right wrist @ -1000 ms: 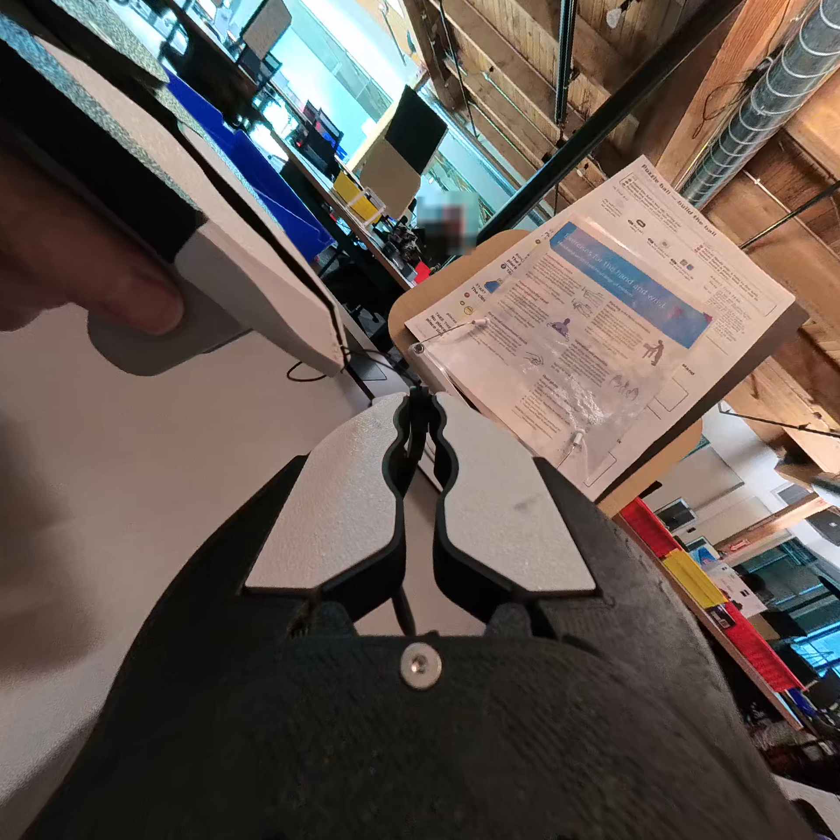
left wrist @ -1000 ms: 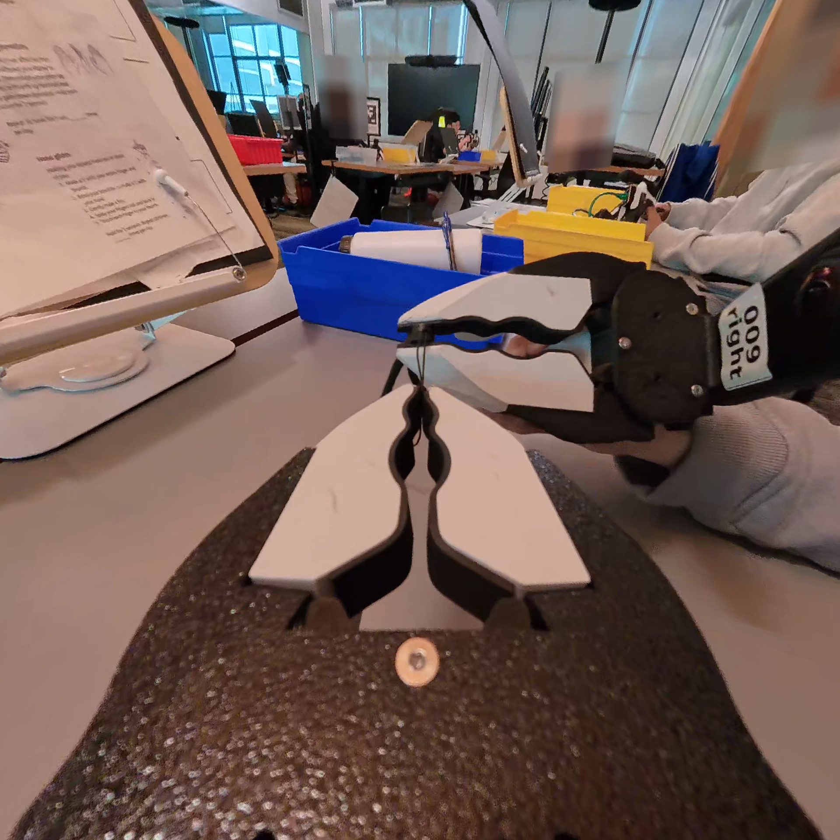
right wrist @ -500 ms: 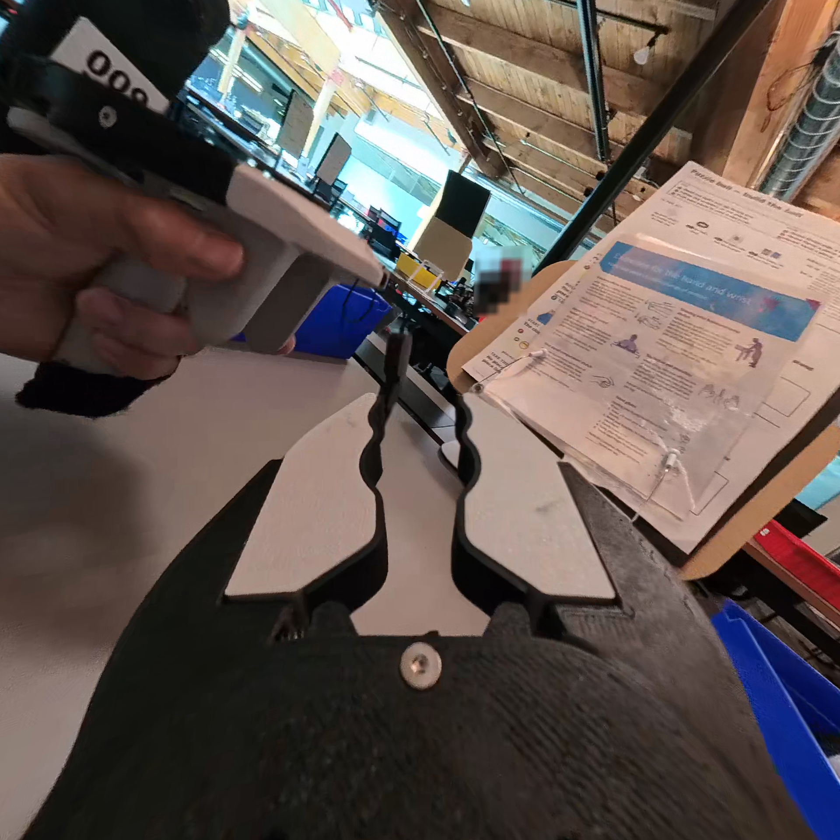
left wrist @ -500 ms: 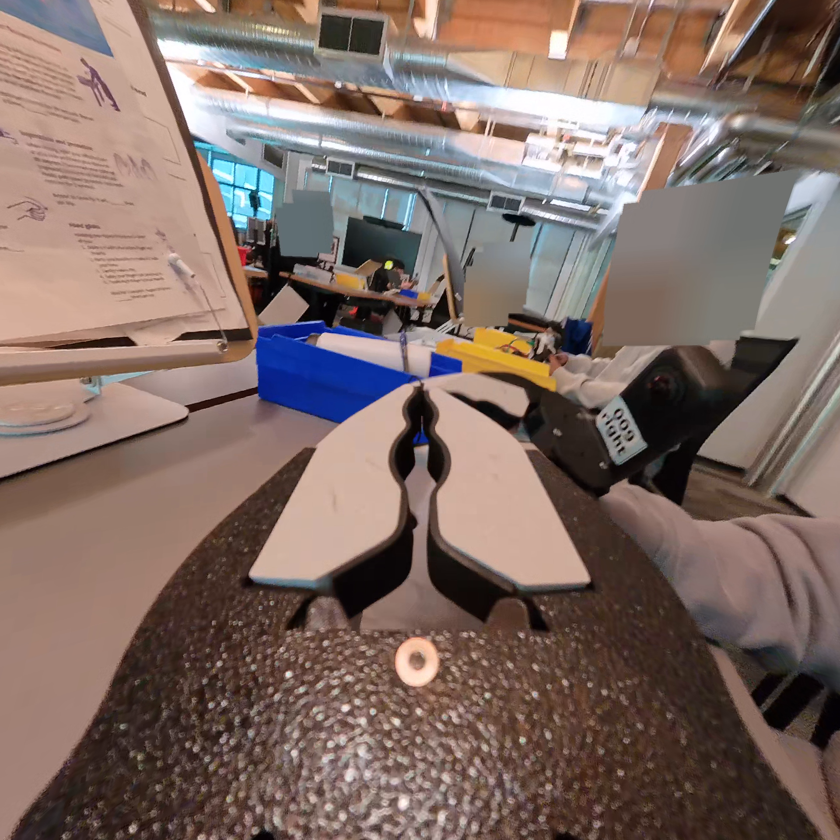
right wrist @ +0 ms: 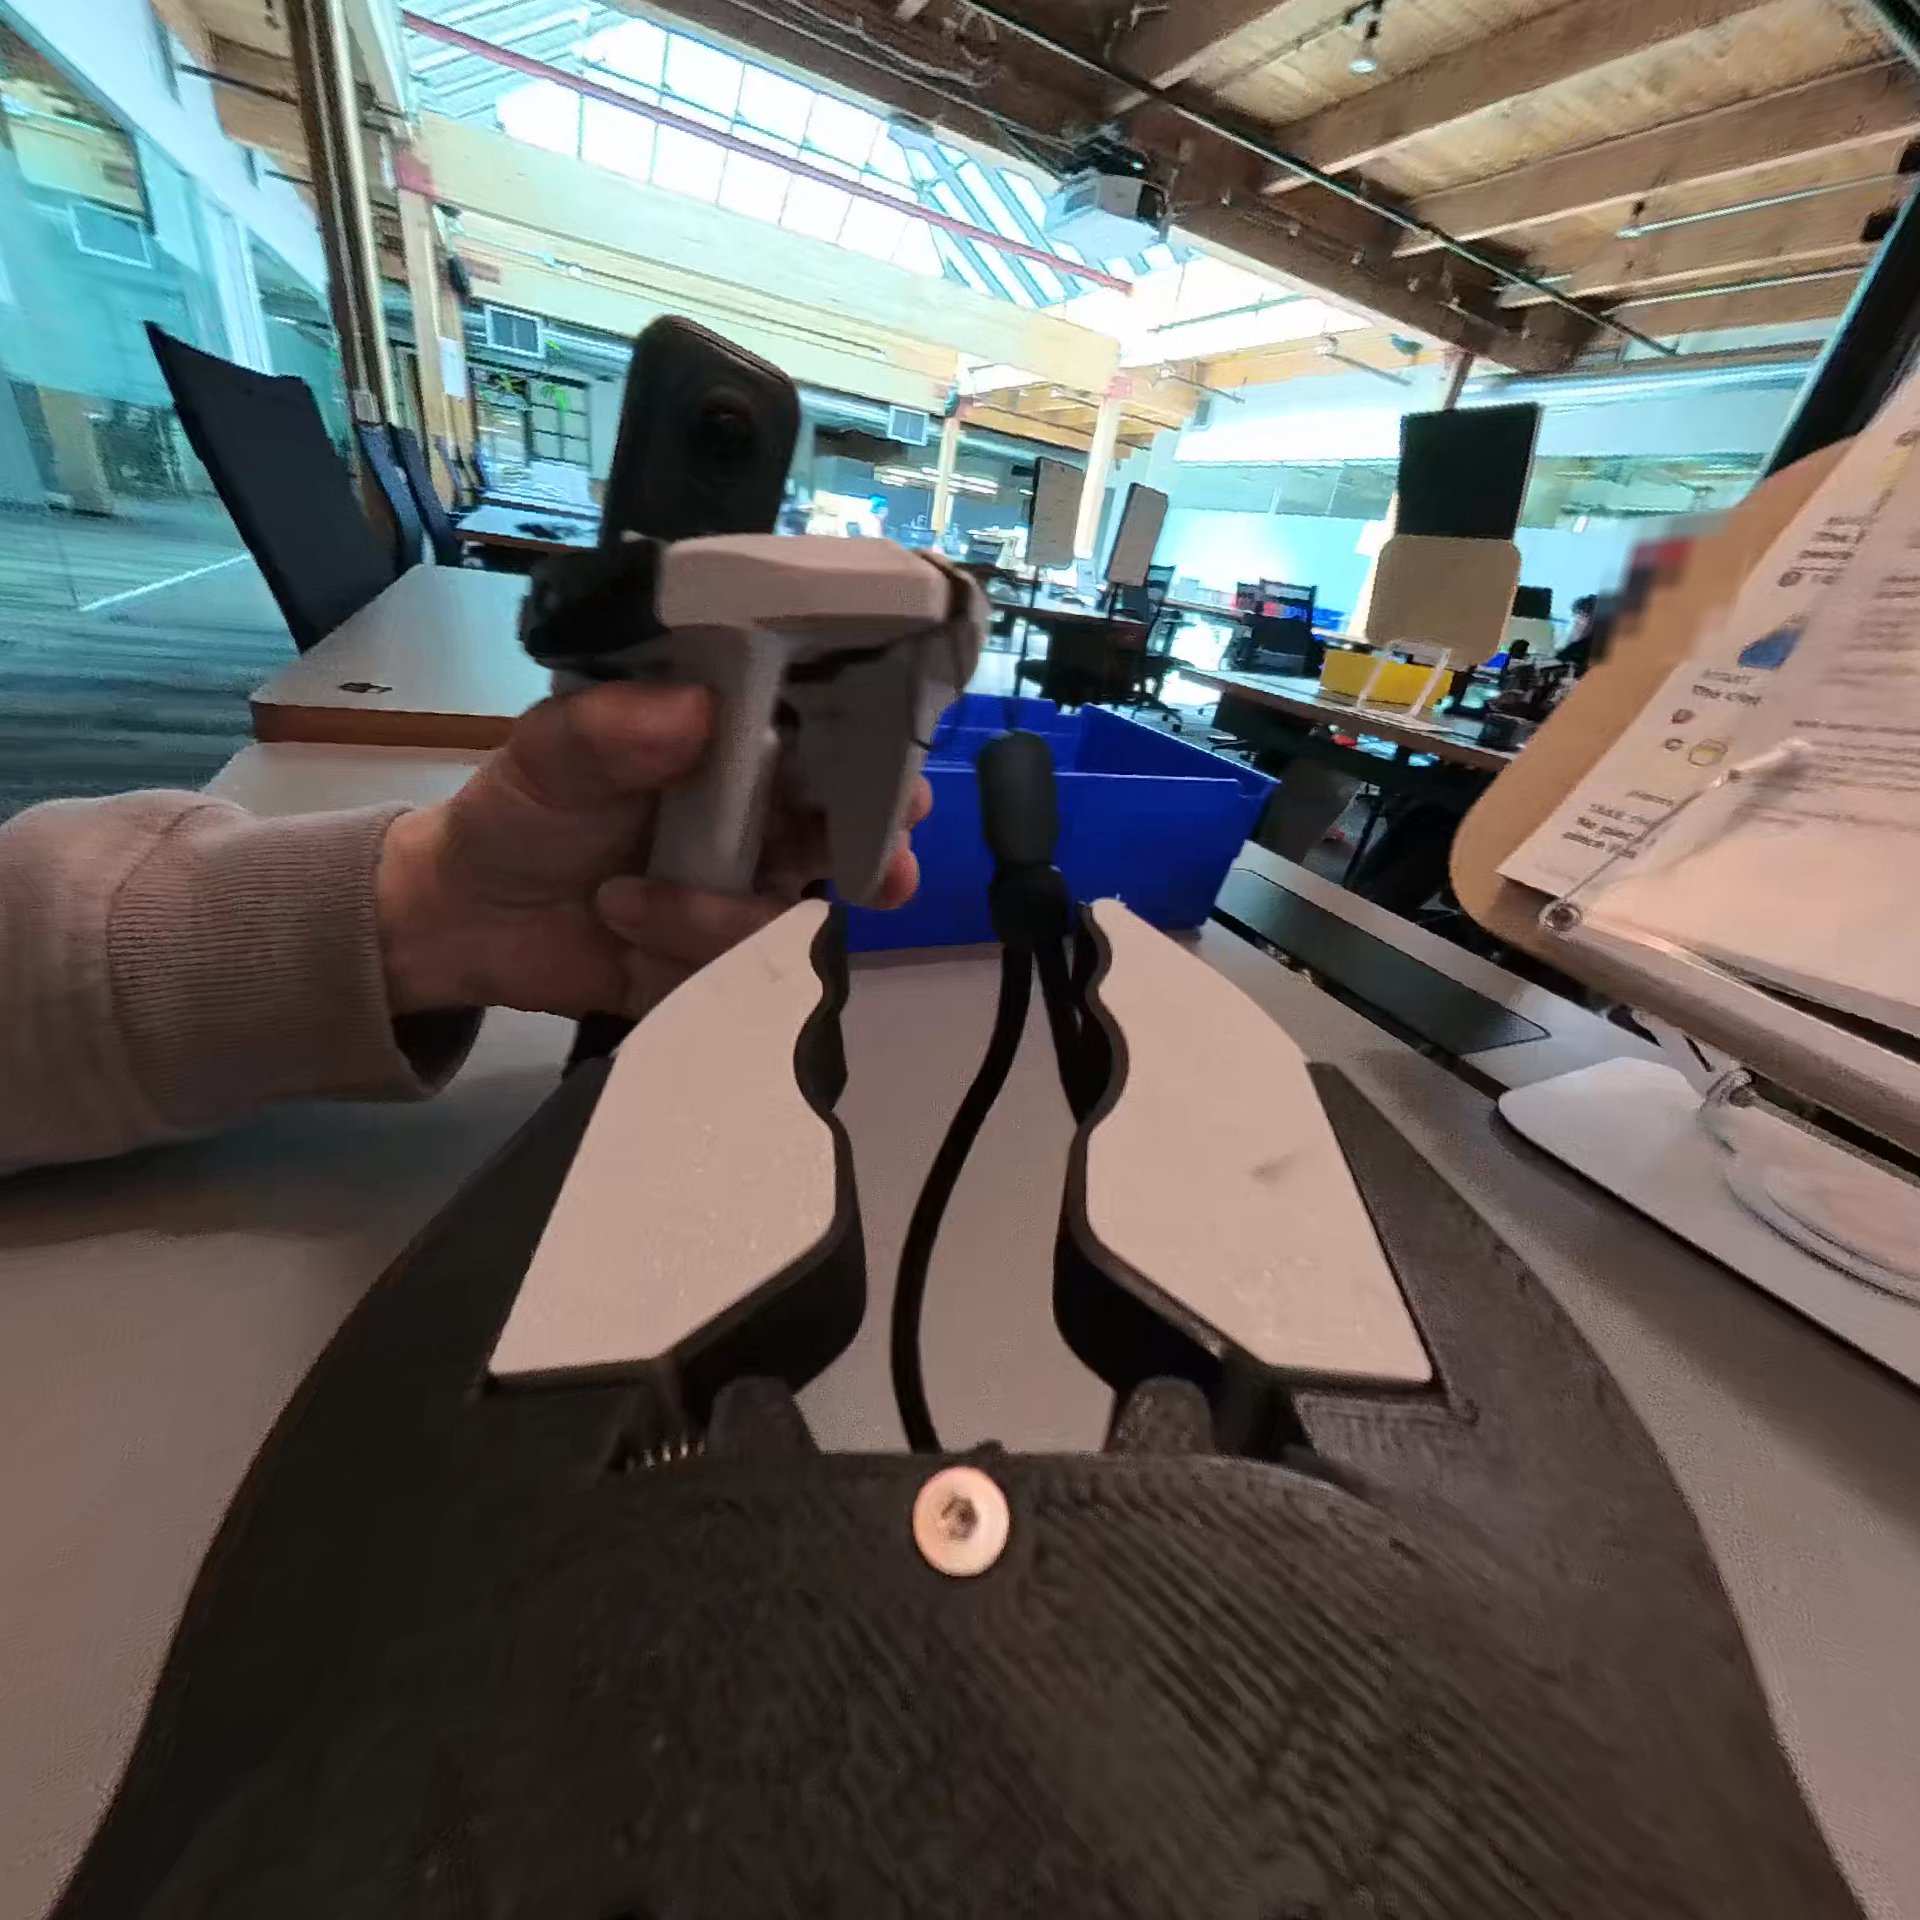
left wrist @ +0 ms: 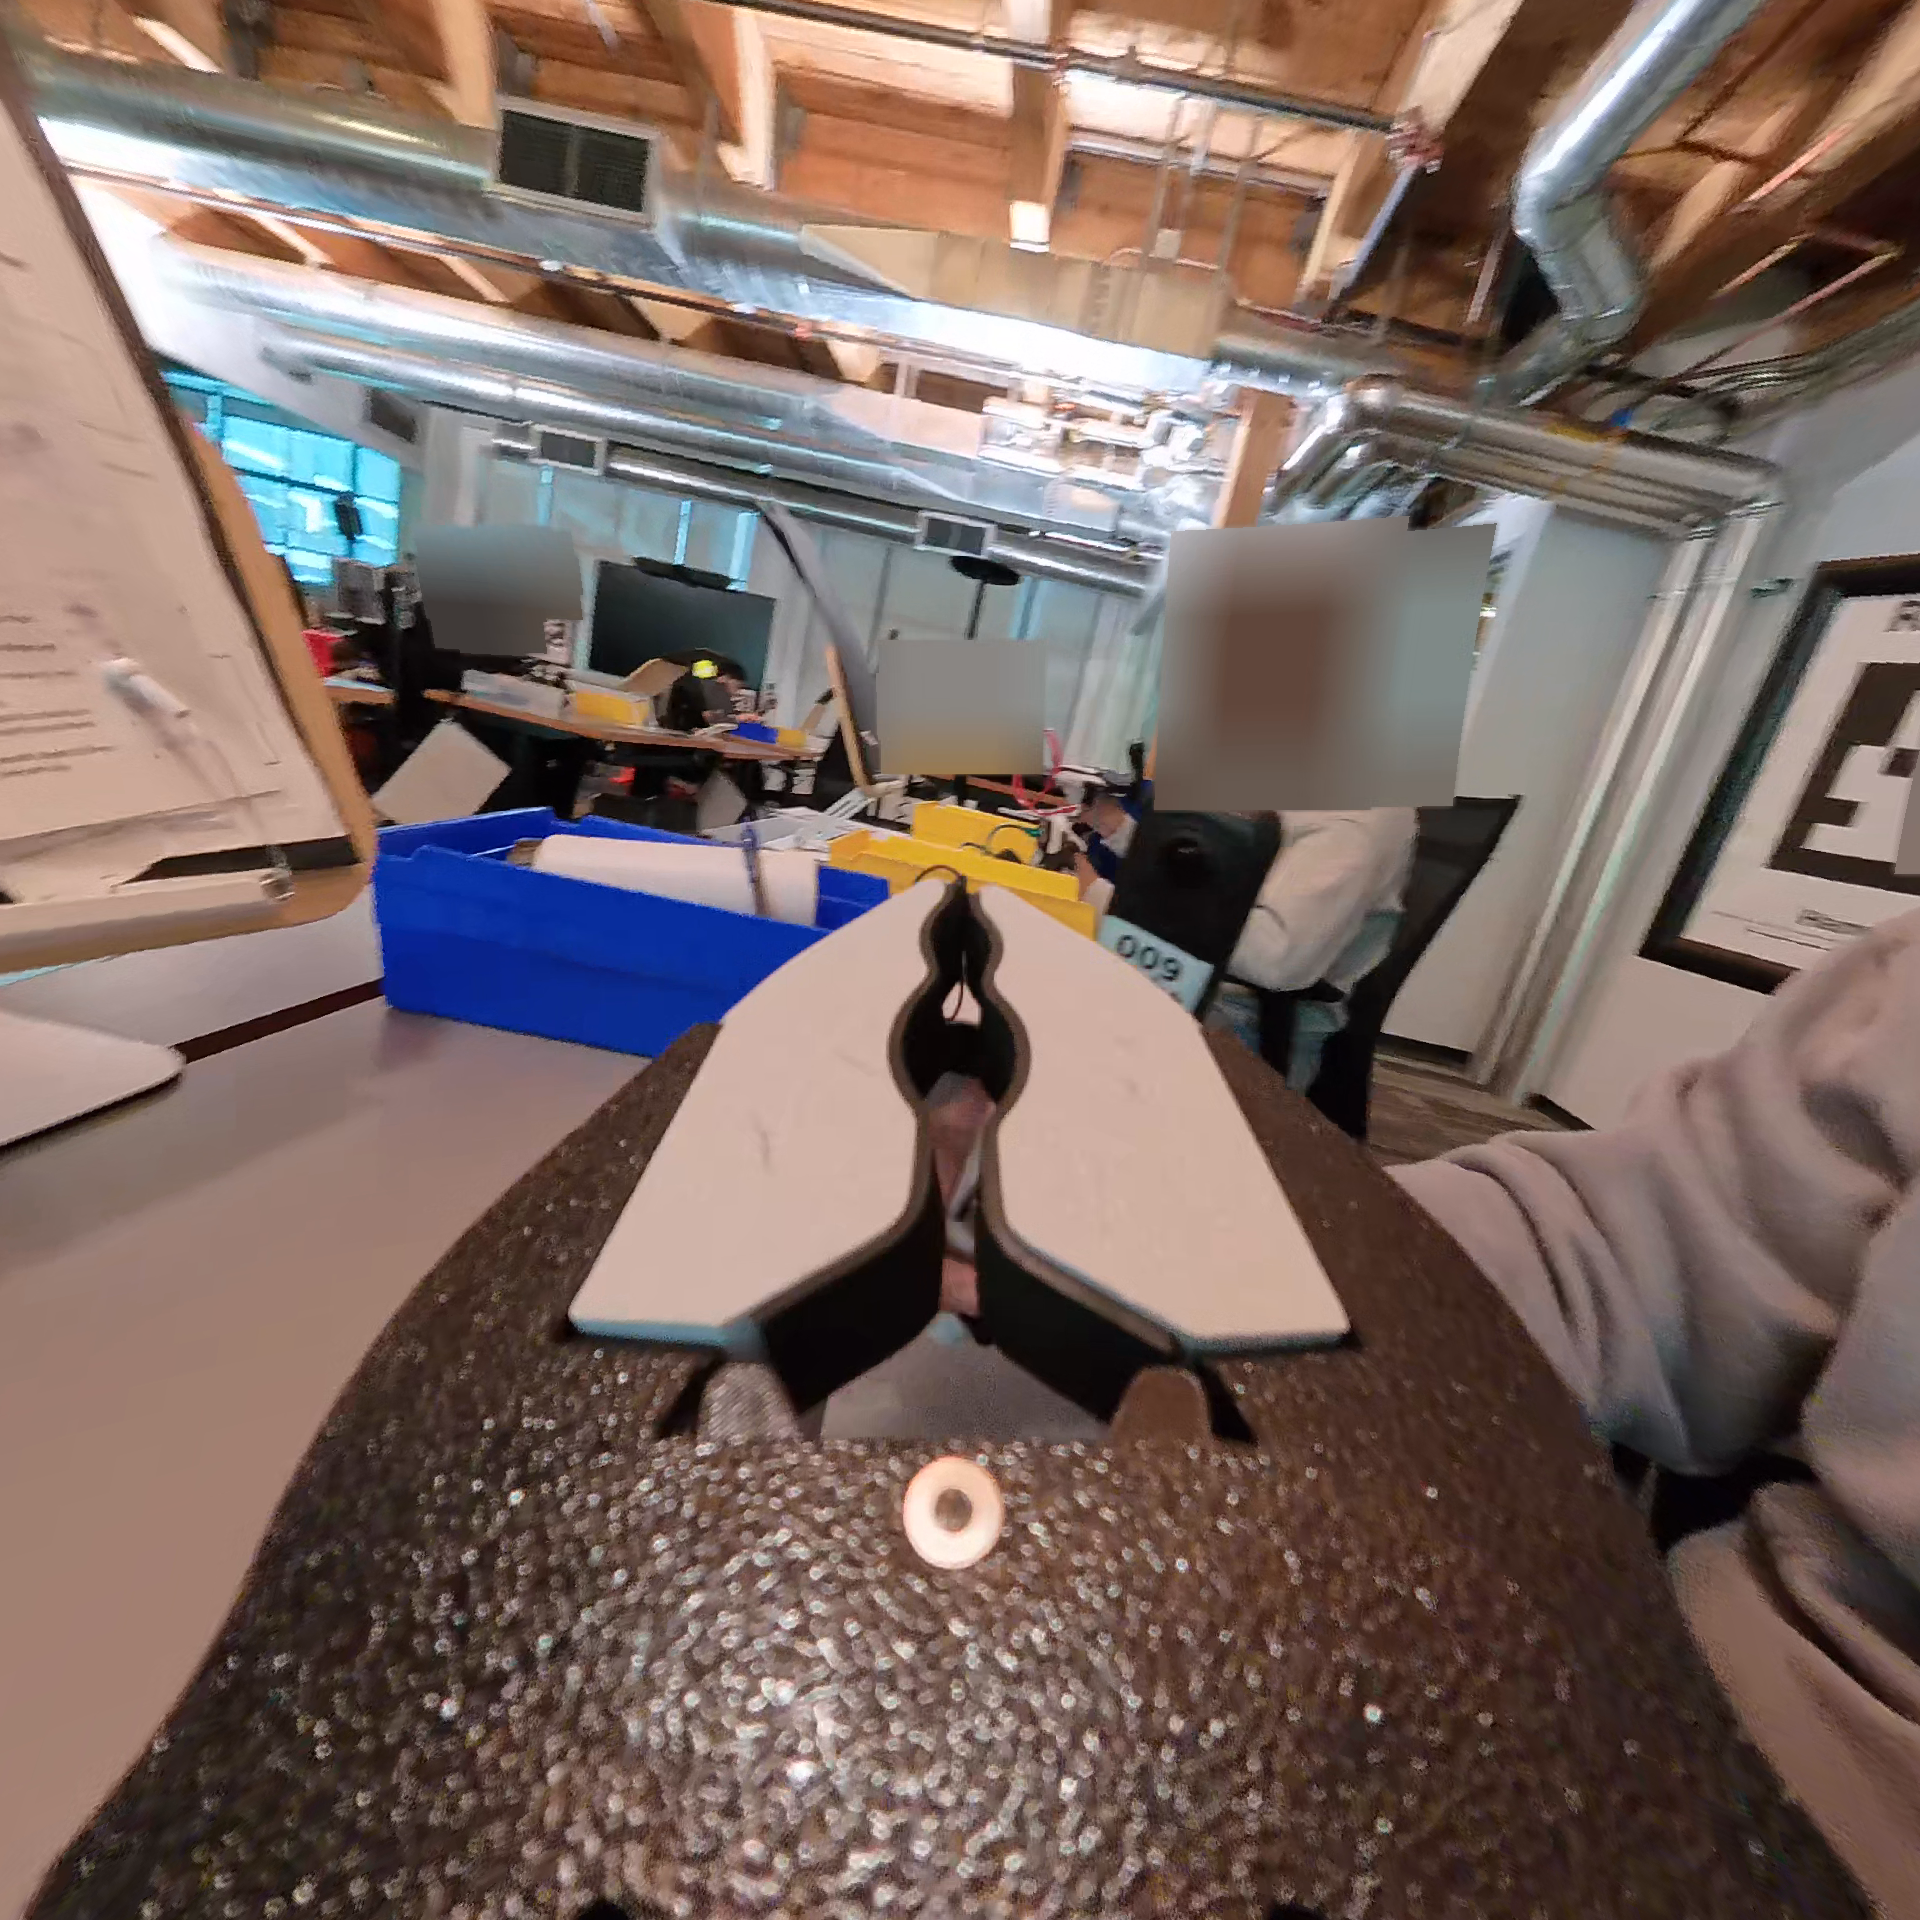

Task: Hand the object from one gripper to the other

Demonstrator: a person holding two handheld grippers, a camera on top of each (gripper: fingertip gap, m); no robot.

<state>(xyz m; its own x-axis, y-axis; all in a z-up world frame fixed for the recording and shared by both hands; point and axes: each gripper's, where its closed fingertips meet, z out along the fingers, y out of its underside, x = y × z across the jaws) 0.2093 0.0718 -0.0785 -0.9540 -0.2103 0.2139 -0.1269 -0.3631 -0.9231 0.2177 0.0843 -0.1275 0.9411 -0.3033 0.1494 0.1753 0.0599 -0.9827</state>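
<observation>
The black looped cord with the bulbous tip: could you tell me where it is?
Right wrist view: the black looped cord sits mid-frame inside the open right hand-held gripper, before the blue plastic bin.

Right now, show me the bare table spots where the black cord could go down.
Bare: the grey table between the stand base and the left tool, up to the blue bin. Crowded: that tool's right side, filled by a person's sleeve.

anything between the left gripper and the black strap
Nothing visible: the left gripper is shut on the thin end of the black strap, whose rest hangs between the fingers of the open right gripper.
</observation>
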